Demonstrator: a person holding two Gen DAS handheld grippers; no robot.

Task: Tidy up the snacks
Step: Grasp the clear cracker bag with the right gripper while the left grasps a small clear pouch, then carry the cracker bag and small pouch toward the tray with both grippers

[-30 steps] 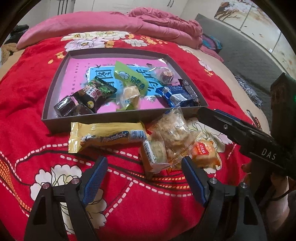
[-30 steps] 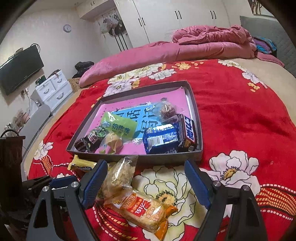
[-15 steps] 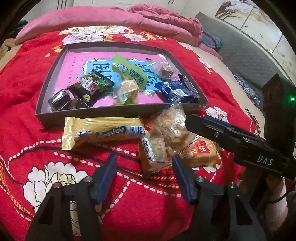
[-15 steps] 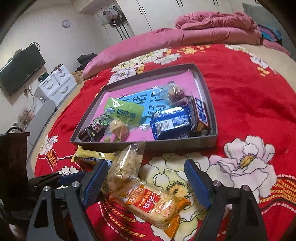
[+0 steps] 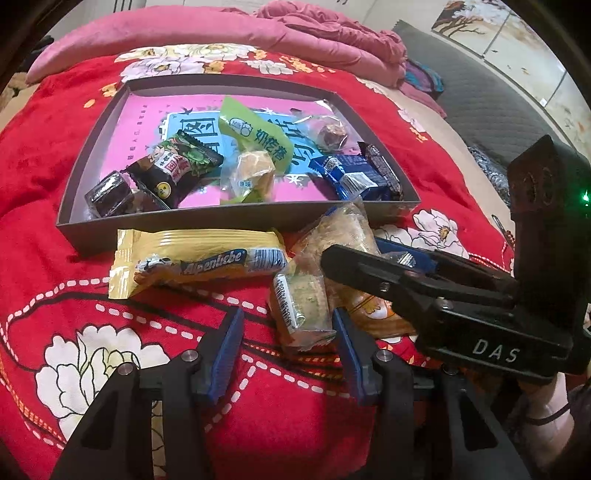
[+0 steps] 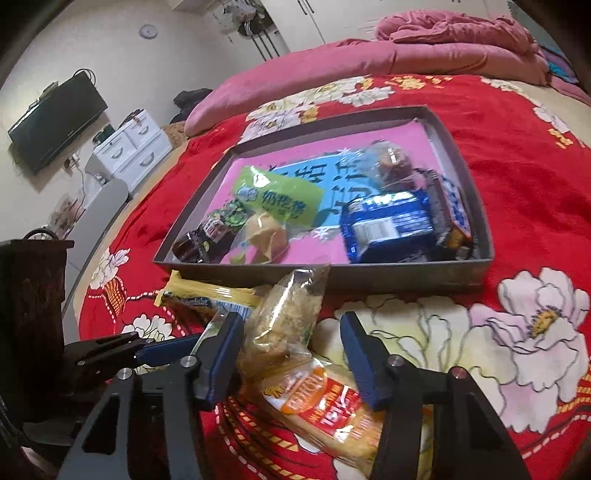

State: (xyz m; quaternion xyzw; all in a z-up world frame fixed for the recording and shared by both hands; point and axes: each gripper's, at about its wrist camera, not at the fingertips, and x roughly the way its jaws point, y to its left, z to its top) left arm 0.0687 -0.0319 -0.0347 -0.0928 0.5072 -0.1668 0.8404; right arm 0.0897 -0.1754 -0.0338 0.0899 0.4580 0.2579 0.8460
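Note:
A grey tray (image 5: 229, 221) (image 6: 406, 275) on the red bedspread holds several wrapped snacks. In front of it lie a yellow Alpenliebe pack (image 5: 195, 258) (image 6: 207, 295), a small pale cake packet (image 5: 301, 308), a clear bag of crumbly snack (image 5: 340, 229) (image 6: 284, 325) and an orange packet (image 5: 373, 314) (image 6: 328, 410). My left gripper (image 5: 288, 347) is open, its fingers either side of the small cake packet. My right gripper (image 6: 291, 354) is open around the clear bag and over the orange packet; it also shows in the left wrist view (image 5: 417, 273).
Pink quilts (image 5: 207, 29) lie piled at the head of the bed. A white drawer unit (image 6: 129, 151) and a wall TV (image 6: 55, 122) stand left of the bed. A grey floor mat (image 5: 491, 107) lies to the right.
Both grippers have moved forward and lower toward the loose snacks in front of the tray. Both sets of jaws have narrowed around the packets.

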